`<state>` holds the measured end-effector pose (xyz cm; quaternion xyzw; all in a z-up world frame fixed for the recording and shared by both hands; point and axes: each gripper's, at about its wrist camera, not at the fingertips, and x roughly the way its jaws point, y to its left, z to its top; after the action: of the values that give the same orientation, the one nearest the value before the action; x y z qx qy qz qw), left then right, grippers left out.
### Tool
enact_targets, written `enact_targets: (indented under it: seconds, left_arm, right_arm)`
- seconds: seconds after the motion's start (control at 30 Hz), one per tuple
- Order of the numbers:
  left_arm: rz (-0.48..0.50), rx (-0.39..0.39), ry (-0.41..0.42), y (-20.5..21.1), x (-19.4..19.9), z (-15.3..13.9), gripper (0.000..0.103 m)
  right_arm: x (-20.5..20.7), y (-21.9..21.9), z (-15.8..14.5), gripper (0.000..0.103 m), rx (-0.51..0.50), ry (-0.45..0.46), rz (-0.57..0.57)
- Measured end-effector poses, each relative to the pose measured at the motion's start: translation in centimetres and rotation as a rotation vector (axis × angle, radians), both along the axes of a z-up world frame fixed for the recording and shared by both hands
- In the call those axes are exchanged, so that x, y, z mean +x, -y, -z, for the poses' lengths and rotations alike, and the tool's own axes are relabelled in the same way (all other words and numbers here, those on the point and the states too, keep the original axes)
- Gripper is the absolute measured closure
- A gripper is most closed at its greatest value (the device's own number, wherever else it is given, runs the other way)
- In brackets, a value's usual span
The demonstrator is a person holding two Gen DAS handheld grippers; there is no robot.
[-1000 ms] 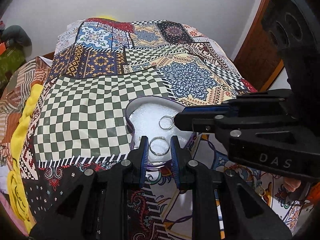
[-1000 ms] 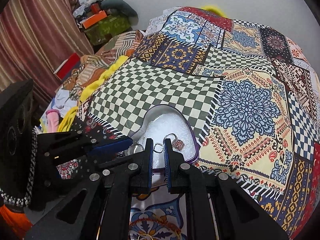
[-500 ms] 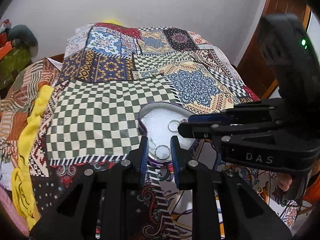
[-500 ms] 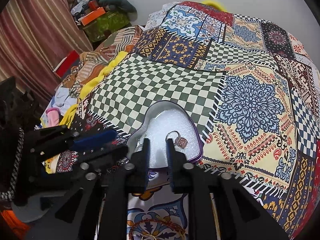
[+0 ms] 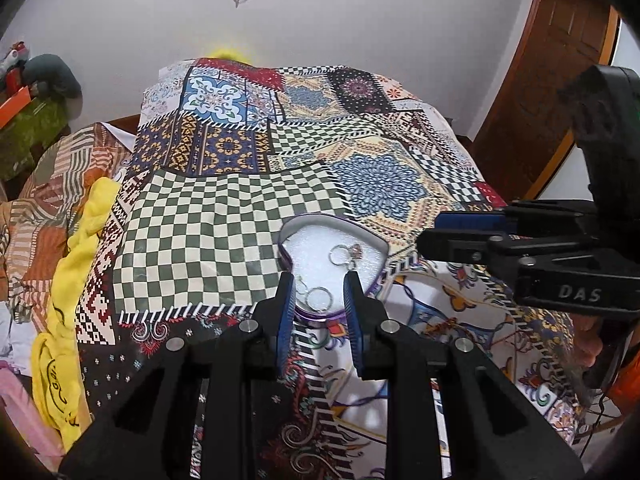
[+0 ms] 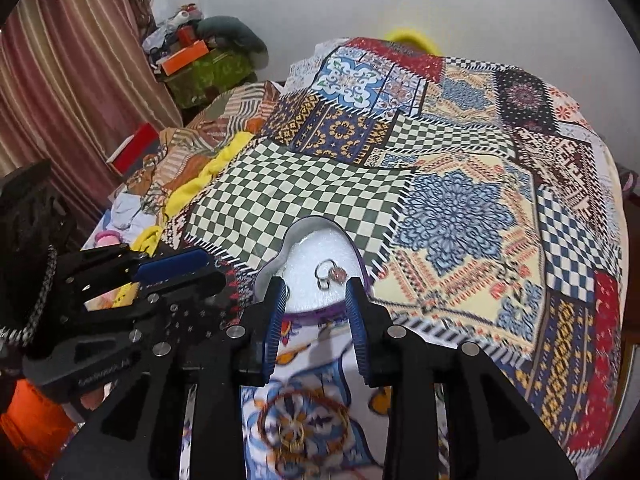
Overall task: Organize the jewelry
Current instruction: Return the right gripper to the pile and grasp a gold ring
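Left wrist view: the left gripper (image 5: 319, 298) hangs spread and empty just above the near tip of the heart-shaped tin (image 5: 288, 232), framing a plain ring (image 5: 319, 295) hidden from the right view. Right gripper (image 6: 316, 304), also spread and empty, frames the stone ring (image 6: 330, 273) lying farther in on the white foam, atop the patchwork bedspread (image 6: 452, 208).

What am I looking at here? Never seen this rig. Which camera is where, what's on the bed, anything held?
No robot: a person holds one black two-finger gripper per hand, each carrying a fisheye camera looking along its fingers. One picture is from the left gripper, the other from the right gripper; each also shows the other gripper at its edge. On the patchwork bedspread sits a heart-shaped tin with white foam lining. Inside lie a silver ring with a pinkish stone and plain silver rings. Both grippers are open, holding nothing.
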<state>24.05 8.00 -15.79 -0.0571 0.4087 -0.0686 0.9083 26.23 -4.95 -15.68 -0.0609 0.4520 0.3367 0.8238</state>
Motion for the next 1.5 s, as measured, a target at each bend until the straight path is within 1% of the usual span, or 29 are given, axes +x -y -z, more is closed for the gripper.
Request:
enact_targets:
  seconds: [0.07,0.23,0.37,0.53,0.77,0.93,1.03,1.23,1.33,1.43,1.47,1.5]
  left_arm:
    - [0.009,0.004,0.0,0.5,-0.4,-0.3,0.079]
    - [0.036,0.013,0.002,1.9,-1.7,-0.7,0.079]
    - [0.055,0.018,-0.013,2.9,-2.4,-0.4,0.079]
    - [0.083,0.008,-0.055,4.1,-3.1,1.0,0.079]
    - [0.114,0.033,-0.109,5.8,-3.6,3.4,0.079]
    - [0.111,0.02,-0.098,5.9,-4.5,3.6,0.079]
    - [0.108,0.033,-0.094,5.7,-4.8,3.6,0.079]
    - [0.112,0.063,-0.091,5.3,-5.6,3.7,0.079]
    - [0.107,0.062,-0.093,5.0,-5.9,4.1,0.079]
    - [0.098,0.054,-0.102,4.6,-5.9,4.5,0.079]
    - [0.094,0.05,-0.106,4.5,-5.9,4.7,0.079]
    - [0.092,0.047,-0.108,4.4,-5.9,4.7,0.079]
  right_arm:
    - [-0.7,0.8,-0.3,0.075,-0.002,0.014,0.009]
    - [-2.8,2.4,-0.5,0.075,-0.057,0.078,0.014]
    - [-4.1,3.5,-0.5,0.075,-0.07,0.093,0.014]
    - [-4.8,5.0,0.0,0.075,-0.076,0.087,0.02]
    - [-5.4,6.4,1.6,0.075,-0.08,0.04,0.027]
    - [-6.3,5.0,2.5,0.075,-0.073,0.026,-0.023]
    - [-6.7,3.8,3.0,0.075,-0.08,0.019,-0.068]
    - [-6.6,1.3,4.3,0.075,-0.136,0.008,-0.136]
    - [-6.5,0.8,4.9,0.075,-0.155,-0.008,-0.153]
    - [-6.4,0.5,5.6,0.078,-0.177,-0.025,-0.166]
    - [-6.4,0.5,5.6,0.085,-0.178,-0.026,-0.167]
    - [-6.5,0.5,5.7,0.086,-0.184,-0.026,-0.168]
